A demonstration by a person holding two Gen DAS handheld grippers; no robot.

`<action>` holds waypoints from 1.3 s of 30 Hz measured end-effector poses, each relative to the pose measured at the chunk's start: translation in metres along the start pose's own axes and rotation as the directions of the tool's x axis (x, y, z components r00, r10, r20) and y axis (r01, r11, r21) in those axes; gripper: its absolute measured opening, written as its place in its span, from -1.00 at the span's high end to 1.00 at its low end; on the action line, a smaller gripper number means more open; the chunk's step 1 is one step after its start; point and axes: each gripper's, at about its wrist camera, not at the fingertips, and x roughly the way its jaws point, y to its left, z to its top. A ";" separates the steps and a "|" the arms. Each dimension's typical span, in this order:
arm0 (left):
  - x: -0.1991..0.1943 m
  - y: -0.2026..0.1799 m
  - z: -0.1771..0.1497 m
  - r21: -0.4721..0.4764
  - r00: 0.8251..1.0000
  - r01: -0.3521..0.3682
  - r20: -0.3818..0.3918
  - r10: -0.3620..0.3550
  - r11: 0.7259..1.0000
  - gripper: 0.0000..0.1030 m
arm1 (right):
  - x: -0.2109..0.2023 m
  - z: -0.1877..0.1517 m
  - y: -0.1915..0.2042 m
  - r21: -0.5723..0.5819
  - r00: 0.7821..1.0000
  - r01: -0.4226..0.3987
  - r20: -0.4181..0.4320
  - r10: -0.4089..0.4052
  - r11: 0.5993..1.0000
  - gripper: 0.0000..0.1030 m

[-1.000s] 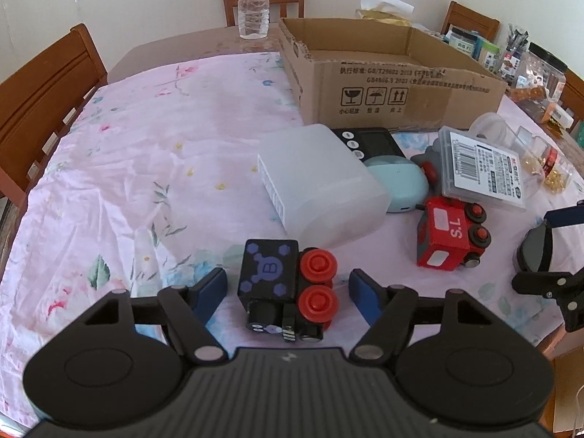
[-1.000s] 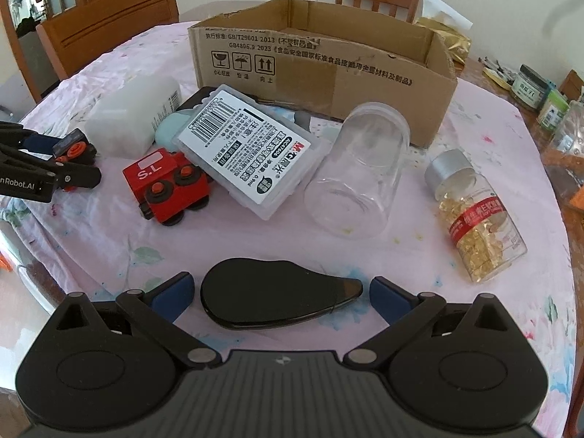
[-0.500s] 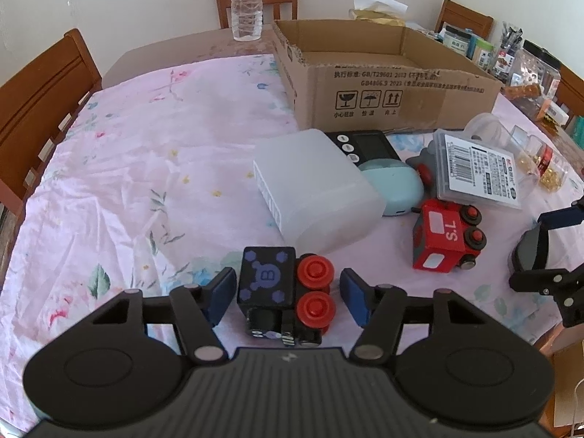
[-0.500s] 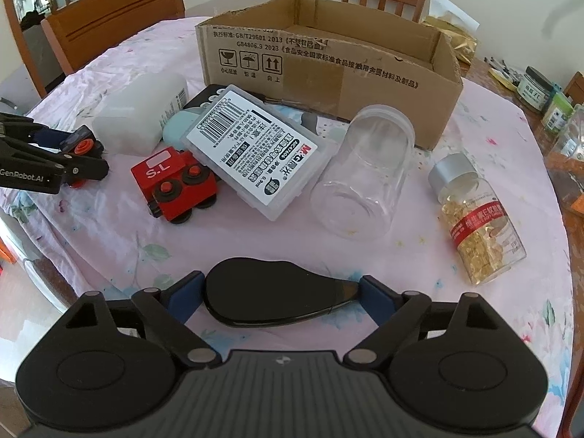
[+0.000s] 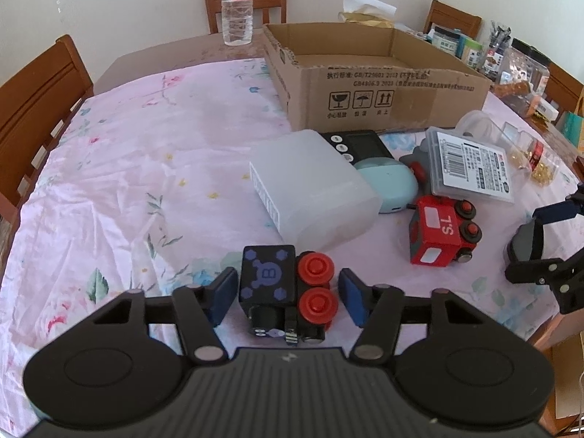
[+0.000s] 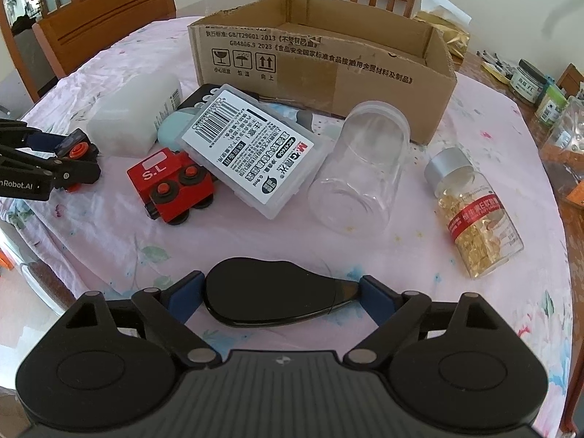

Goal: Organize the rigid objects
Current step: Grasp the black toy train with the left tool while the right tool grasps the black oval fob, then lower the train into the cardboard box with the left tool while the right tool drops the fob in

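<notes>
My left gripper straddles a black toy train car with red wheels near the table's front edge; the blue pads sit close on both sides and seem to press it. My right gripper has its pads against both ends of a flat black teardrop-shaped object, which looks gripped. An open cardboard box stands at the back of the table. A red toy train car marked S.L lies between the two grippers; it also shows in the right wrist view.
On the pink floral tablecloth lie a white plastic case, a mint case, a black device, a labelled grey box, a clear jar and a capsule bottle. Chairs ring the table.
Both grippers have narrowed: the left pads closed in on the black train car, the right pads closed onto the ends of the black flat object. Both views shifted slightly.
</notes>
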 end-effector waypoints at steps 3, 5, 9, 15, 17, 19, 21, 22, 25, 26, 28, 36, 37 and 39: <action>0.001 0.001 0.001 0.000 1.000 0.009 -0.003 -0.009 1.000 0.04 | 0.000 0.001 0.001 0.006 1.000 0.009 -0.006 -0.009 1.000 -0.81; 0.000 0.001 0.002 0.009 1.000 0.012 -0.004 -0.012 1.000 0.04 | 0.000 0.002 0.003 0.010 1.000 0.018 -0.013 -0.018 1.000 -0.81; -0.003 0.000 0.006 0.024 1.000 0.020 -0.013 -0.020 1.000 0.04 | -0.001 0.003 0.005 0.002 0.999 0.034 -0.019 -0.034 0.999 -0.81; -0.012 0.001 0.015 0.046 0.999 0.042 -0.034 -0.040 0.998 0.04 | -0.006 0.006 0.004 0.005 0.999 0.043 -0.024 -0.043 0.999 -0.81; -0.017 0.002 0.019 0.053 0.998 0.056 -0.042 -0.053 0.997 0.04 | -0.010 0.009 0.004 0.003 0.999 0.051 -0.021 -0.050 0.999 -0.81; -0.022 0.003 0.025 0.065 0.997 0.069 -0.049 -0.066 0.995 0.04 | -0.015 0.013 0.002 0.007 0.998 0.054 -0.019 -0.054 0.999 -0.81; -0.028 0.003 0.031 0.082 0.996 0.080 -0.051 -0.076 0.993 0.04 | -0.022 0.018 0.000 0.016 0.999 0.047 -0.019 -0.046 0.999 -0.81; -0.032 0.004 0.036 0.093 0.995 0.091 -0.048 -0.086 0.992 0.04 | -0.026 0.021 -0.001 0.020 0.999 0.043 -0.019 -0.043 0.999 -0.81; -0.042 0.006 0.050 0.129 0.994 0.110 -0.034 -0.106 0.986 0.04 | -0.041 0.034 -0.005 0.037 0.999 0.044 0.000 -0.044 0.998 -0.81; -0.045 0.006 0.055 0.142 0.993 0.114 -0.027 -0.111 0.983 0.04 | -0.046 0.039 -0.006 0.047 0.999 0.045 0.010 -0.046 0.998 -0.81; -0.050 0.006 0.067 0.169 0.992 0.125 -0.010 -0.125 0.978 0.04 | -0.054 0.050 -0.009 0.069 0.998 0.051 0.030 -0.053 0.996 -0.81; -0.050 0.002 0.123 0.213 0.988 0.137 0.035 -0.148 0.967 0.04 | -0.072 0.097 -0.031 0.127 0.993 0.036 0.105 -0.050 0.991 -0.81; -0.049 0.000 0.132 0.219 0.988 0.133 0.050 -0.147 0.967 0.04 | -0.071 0.105 -0.033 0.121 0.993 0.032 0.111 -0.045 0.992 -0.81; -0.044 -0.003 0.145 0.215 0.988 0.125 0.067 -0.142 0.969 0.04 | -0.068 0.119 -0.039 0.103 0.991 0.024 0.128 -0.037 0.994 -0.81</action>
